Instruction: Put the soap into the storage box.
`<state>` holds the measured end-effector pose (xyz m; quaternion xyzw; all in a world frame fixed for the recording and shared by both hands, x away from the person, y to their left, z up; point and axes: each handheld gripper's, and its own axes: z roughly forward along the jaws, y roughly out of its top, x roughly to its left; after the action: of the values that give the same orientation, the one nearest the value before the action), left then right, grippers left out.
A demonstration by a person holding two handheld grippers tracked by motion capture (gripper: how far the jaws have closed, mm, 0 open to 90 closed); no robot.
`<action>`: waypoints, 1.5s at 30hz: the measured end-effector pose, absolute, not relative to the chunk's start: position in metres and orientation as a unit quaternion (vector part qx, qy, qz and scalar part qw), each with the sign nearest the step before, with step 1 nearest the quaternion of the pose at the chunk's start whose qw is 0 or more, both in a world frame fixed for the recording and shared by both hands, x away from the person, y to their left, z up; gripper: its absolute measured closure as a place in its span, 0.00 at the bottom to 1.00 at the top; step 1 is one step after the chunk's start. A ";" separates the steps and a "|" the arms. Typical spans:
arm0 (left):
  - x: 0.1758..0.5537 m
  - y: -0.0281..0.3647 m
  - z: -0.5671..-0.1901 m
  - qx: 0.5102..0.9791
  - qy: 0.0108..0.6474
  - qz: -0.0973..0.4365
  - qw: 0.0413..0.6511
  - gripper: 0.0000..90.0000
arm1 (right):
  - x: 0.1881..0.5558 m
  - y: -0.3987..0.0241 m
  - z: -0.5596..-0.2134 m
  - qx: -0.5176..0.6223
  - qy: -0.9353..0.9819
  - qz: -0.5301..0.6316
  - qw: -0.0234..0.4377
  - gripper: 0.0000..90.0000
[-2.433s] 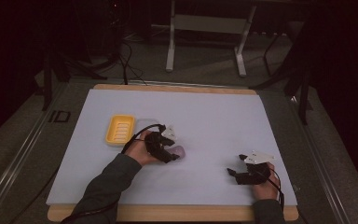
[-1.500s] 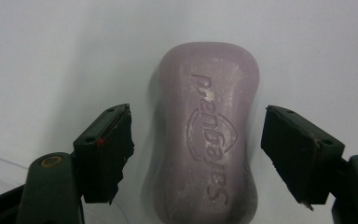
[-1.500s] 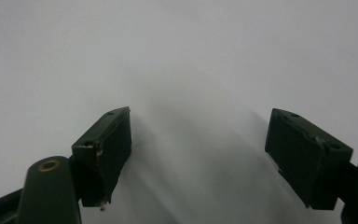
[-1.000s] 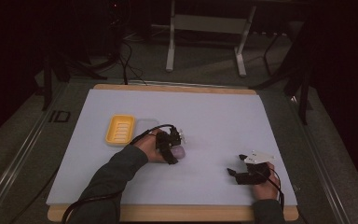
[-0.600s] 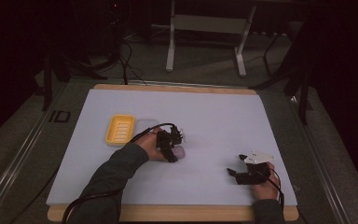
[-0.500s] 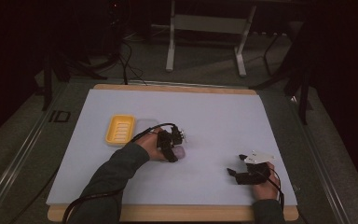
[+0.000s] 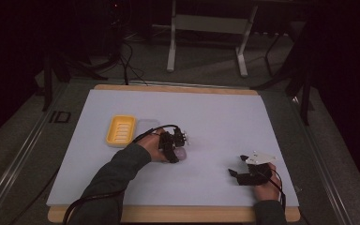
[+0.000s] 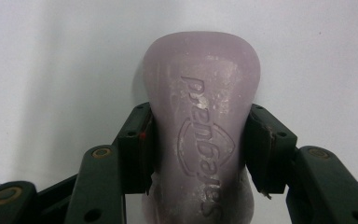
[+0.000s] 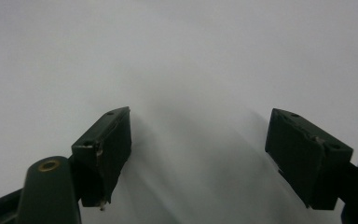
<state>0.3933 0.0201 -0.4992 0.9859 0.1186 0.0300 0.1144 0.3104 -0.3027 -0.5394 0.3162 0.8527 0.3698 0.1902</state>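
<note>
"Safeguard" lettering on soap bar between left gripper jaws.

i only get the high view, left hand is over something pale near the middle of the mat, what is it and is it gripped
Observer: In the left gripper view it is a pale purple soap bar, and the left gripper has a pad pressed against each of its long sides.
Operator: any marking on it
Observer: Yes, the word Safeguard and a shield outline are embossed on its upper face.
Operator: and the right gripper, holding anything
Observer: No. The right gripper view shows the right gripper with its jaws wide apart and just the white mat between them.
</note>
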 end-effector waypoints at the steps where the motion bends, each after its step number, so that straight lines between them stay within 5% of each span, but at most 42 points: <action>1: 0.393 0.020 -0.499 0.986 0.118 0.031 0.114 0.55 | 0.310 -0.303 -0.539 0.316 0.853 0.370 0.190 0.25; 45: 0.395 0.038 -0.475 0.980 0.124 0.056 0.147 0.55 | 0.311 -0.303 -0.539 0.317 0.853 0.370 0.190 0.25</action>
<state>0.3949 0.0385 -0.4753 0.9798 0.1241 0.0556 0.1468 0.3105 -0.3028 -0.5393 0.3165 0.8528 0.3696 0.1897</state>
